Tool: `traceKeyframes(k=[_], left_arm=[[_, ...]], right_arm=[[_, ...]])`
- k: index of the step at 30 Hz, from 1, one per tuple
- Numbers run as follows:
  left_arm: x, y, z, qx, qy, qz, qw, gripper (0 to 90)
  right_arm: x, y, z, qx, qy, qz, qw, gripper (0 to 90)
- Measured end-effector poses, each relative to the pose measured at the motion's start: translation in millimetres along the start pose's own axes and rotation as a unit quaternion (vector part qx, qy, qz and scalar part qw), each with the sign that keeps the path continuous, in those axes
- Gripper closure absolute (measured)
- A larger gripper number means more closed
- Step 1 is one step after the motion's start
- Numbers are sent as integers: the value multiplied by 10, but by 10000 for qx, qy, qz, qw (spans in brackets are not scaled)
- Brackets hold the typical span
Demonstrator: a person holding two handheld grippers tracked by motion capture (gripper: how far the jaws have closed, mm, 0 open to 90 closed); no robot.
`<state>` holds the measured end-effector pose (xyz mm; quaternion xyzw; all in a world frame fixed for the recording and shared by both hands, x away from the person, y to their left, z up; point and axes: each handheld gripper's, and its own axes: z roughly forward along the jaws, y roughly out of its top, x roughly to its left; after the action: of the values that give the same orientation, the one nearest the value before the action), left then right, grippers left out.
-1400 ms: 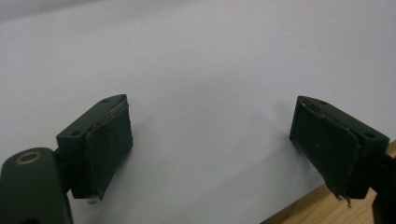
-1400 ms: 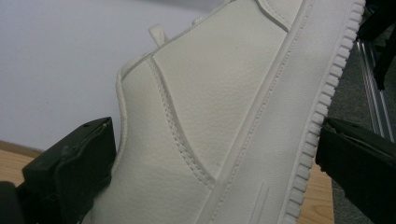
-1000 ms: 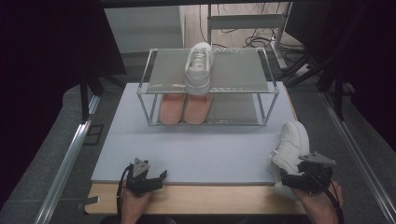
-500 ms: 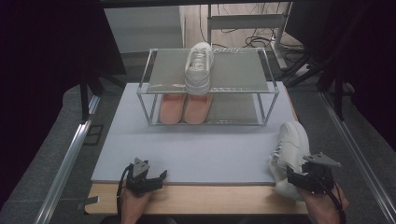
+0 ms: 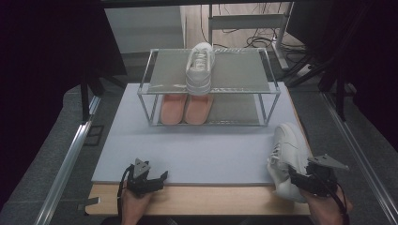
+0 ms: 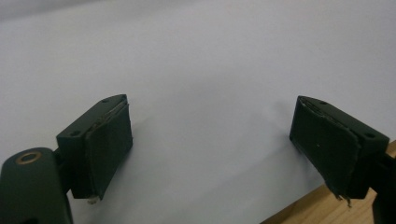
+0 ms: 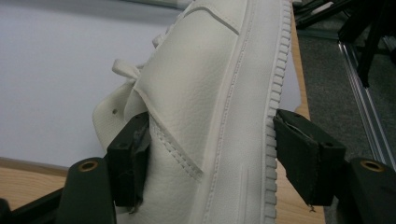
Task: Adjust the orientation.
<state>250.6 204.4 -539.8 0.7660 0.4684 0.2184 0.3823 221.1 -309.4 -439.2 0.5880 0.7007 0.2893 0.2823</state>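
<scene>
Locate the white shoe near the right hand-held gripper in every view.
High view: white shoe at lower right, on the mat's edge.
Left gripper view: not in it.
Right gripper view: the shoe runs up the centre, between the jaws.
Shared landmark: the pale mat, in all three views.

A wide stretch of bare grey mat [image 5: 206, 150] lies open between the near edge and the two-tier rack [image 5: 209, 89] at the far side, so a hand could cross there freely. The rack's top shelf is blocked in the middle by a white shoe [image 5: 200, 68]; its left and right parts are free. Below, a pair of pink insoles [image 5: 185, 108] takes the left half, while the right half is open. At the near right, a white sneaker [image 5: 287, 157] lies on the mat's corner.
</scene>
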Motion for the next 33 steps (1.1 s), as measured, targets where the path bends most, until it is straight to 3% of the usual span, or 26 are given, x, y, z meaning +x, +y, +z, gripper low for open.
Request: traceKeyframes(k=[11,17,33], left_arm=[[0,0,0,-2,1,-1,10000,127],[0,-1,0,-2,2,-3,10000,127],[-1,0,1,-5,-2,-18,10000,127]], right_arm=[[262,153,-46,-234,261,-298,9989,333],[471,259,-8,-223,527,-525,9970,333],[1232,480,337,-183,1251,-1107,9858,330]])
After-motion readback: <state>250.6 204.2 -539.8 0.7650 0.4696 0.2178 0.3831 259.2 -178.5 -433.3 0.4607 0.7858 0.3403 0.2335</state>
